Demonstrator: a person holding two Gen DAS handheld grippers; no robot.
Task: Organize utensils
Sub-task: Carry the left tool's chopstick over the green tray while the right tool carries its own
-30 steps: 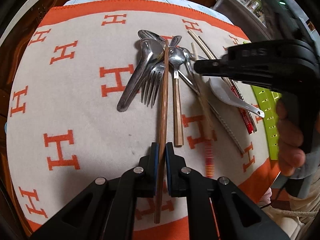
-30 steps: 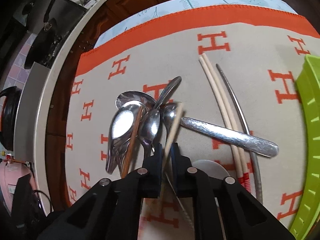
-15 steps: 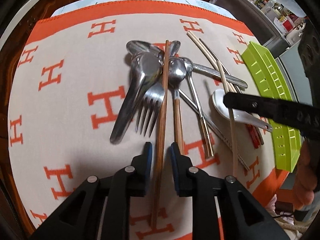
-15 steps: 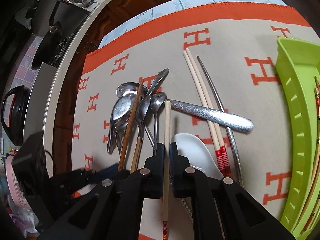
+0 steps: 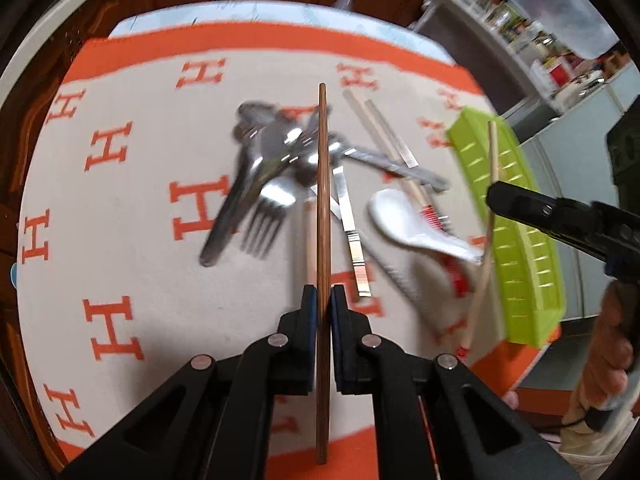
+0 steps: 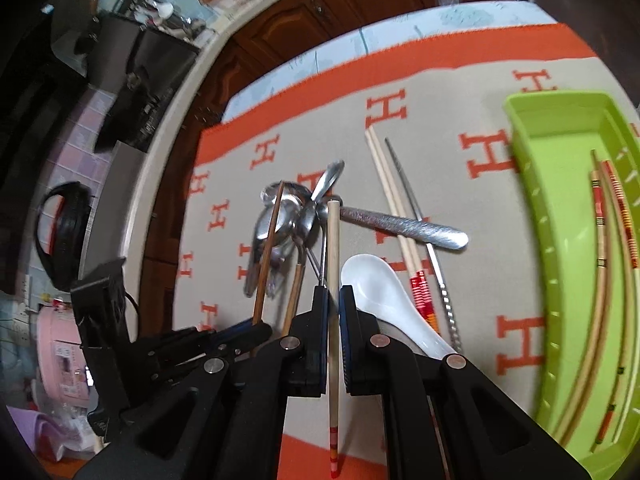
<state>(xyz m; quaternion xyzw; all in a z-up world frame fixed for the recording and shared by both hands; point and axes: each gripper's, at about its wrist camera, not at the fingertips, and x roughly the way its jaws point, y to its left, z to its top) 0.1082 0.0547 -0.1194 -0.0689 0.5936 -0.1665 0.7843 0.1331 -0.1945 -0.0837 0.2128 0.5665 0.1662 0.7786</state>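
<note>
My left gripper (image 5: 323,298) is shut on a dark brown chopstick (image 5: 322,184), held above a pile of spoons and a fork (image 5: 264,216) on the orange-and-beige cloth. My right gripper (image 6: 333,300) is shut on a pale chopstick with a red-striped end (image 6: 333,248), lifted above the cloth; it also shows in the left wrist view (image 5: 489,216) beside the green tray (image 5: 516,240). The green tray (image 6: 560,240) holds a few chopsticks (image 6: 604,264). A white ceramic spoon (image 6: 376,284), a pale chopstick pair (image 6: 388,196) and a metal-handled utensil (image 6: 404,226) lie on the cloth.
The cloth (image 5: 120,240) covers a round table. Wooden cabinets (image 6: 360,4) and kitchen clutter stand behind it. A pink appliance (image 6: 60,344) and a black bag (image 6: 64,232) sit off the table at the left.
Both grippers have lifted with their chopsticks. The left gripper has shut on the brown chopstick. The right gripper has moved towards the green tray.
</note>
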